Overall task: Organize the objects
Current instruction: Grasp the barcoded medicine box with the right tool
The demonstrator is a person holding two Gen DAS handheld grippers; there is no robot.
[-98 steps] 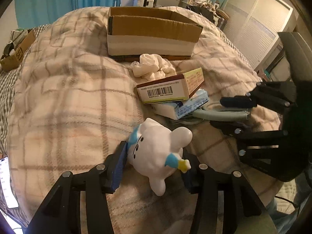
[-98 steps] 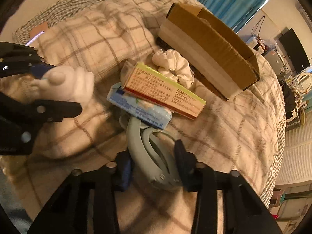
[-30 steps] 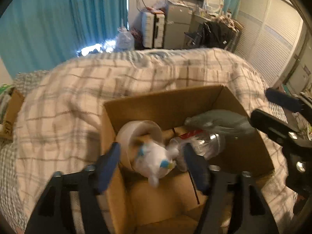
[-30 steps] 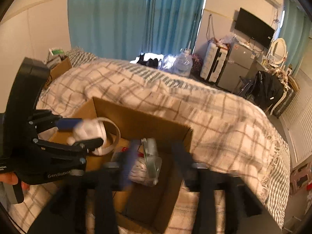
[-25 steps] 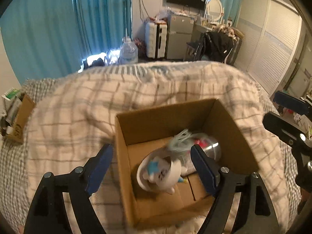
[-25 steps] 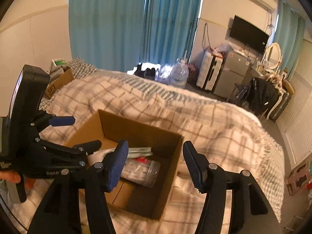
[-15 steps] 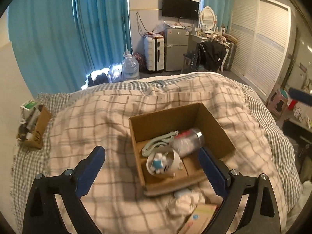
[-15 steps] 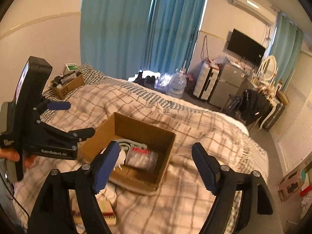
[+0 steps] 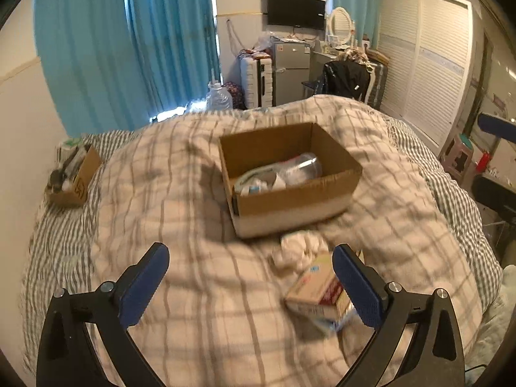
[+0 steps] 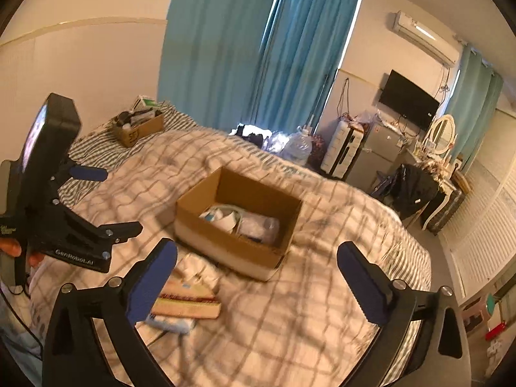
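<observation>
Both loads have been released into the box [image 9: 290,190]. Left hand-held gripper [image 9: 251,277] and right hand-held gripper [image 10: 258,277] are opening wide, empty, withdrawn. Carton [image 9: 317,290] and cloth [image 9: 300,248] remain on the bed [image 9: 180,225], next for collection.

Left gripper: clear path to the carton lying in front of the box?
Probably yes. The left gripper is empty, jaws opening, and the carton lies uncovered on the blanket by its right finger.
</observation>
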